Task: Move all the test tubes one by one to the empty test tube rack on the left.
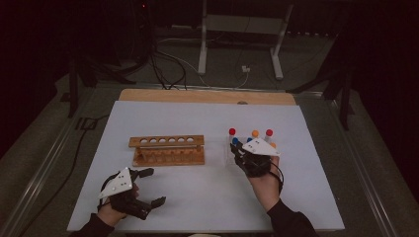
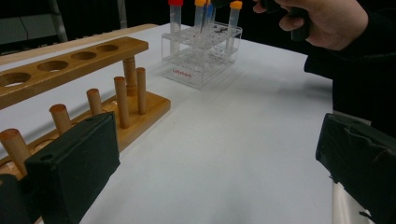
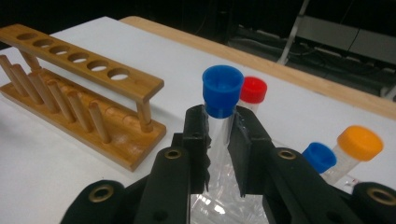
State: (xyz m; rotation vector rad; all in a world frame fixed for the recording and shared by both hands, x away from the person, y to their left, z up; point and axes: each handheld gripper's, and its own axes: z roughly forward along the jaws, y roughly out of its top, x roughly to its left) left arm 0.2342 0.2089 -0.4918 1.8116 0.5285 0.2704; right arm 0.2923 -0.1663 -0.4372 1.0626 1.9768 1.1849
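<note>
The blue-capped tube (image 3: 220,112) stands upright, clamped just under its cap by the fingers of the right gripper (image 3: 219,135), over the clear plastic rack (image 2: 201,53) on the white surface (image 1: 207,197). The wooden rack (image 1: 167,149) stands left of it. The left gripper (image 1: 148,187), fingers wide apart, rests near the front edge.

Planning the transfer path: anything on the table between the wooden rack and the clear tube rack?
Nothing. In the high view, bare white table separates the wooden rack from the clear rack.
</note>
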